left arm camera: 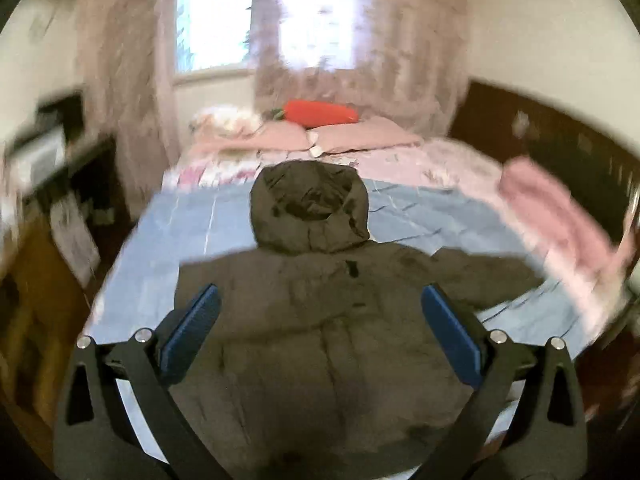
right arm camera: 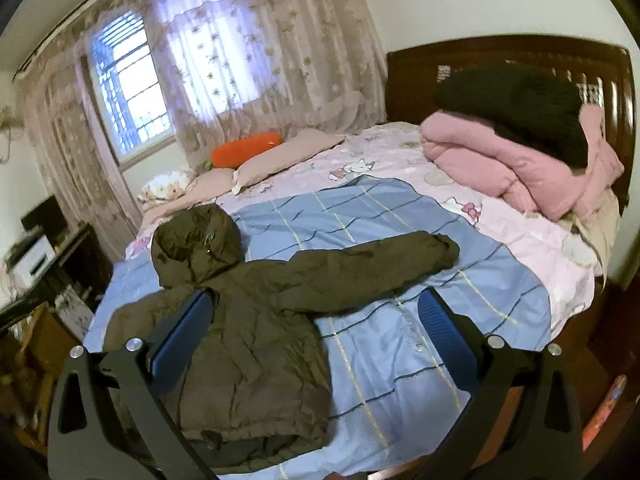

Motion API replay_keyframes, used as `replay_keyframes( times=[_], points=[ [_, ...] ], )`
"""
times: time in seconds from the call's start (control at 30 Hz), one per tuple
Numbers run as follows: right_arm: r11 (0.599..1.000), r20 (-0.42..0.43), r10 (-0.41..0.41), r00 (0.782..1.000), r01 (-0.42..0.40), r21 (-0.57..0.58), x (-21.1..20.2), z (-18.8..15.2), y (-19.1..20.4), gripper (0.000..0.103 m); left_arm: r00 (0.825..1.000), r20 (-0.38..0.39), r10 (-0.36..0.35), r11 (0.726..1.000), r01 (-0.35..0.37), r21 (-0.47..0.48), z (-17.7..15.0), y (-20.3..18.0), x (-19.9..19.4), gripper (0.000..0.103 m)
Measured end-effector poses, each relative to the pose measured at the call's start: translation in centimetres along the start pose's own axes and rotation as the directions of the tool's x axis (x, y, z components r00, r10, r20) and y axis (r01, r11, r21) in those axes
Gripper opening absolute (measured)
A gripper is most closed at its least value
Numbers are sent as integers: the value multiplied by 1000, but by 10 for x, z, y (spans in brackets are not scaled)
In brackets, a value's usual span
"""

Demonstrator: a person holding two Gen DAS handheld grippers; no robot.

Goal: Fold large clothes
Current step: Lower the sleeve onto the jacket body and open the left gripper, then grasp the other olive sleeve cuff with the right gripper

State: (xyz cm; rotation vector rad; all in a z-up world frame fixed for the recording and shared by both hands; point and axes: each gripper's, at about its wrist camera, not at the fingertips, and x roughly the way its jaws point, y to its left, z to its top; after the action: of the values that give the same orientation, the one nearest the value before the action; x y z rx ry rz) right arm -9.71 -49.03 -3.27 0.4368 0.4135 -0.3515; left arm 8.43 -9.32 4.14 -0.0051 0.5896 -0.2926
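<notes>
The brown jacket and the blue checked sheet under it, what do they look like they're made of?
The brown hooded jacket looks like a padded synthetic shell, matte with a faint sheen: puffy, finely crinkled, stitched in panels. The blue checked sheet looks like thin woven cotton or a blend, matte, with soft wrinkles. Neither fibre can be confirmed by sight.

The left gripper [left arm camera: 320, 312] hangs with jaws spread wide above a brown hooded jacket [left arm camera: 320, 320] lying flat on a blue checked sheet [left arm camera: 192, 232].
</notes>
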Motion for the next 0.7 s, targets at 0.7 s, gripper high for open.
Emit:
replay_keyframes(
  times=[0.7],
  points=[
    [936,-111,-27,993,64,345,33,-9,-31,102,999,-17,39,995,-40,-95,-40,43,-22,101]
  ],
)
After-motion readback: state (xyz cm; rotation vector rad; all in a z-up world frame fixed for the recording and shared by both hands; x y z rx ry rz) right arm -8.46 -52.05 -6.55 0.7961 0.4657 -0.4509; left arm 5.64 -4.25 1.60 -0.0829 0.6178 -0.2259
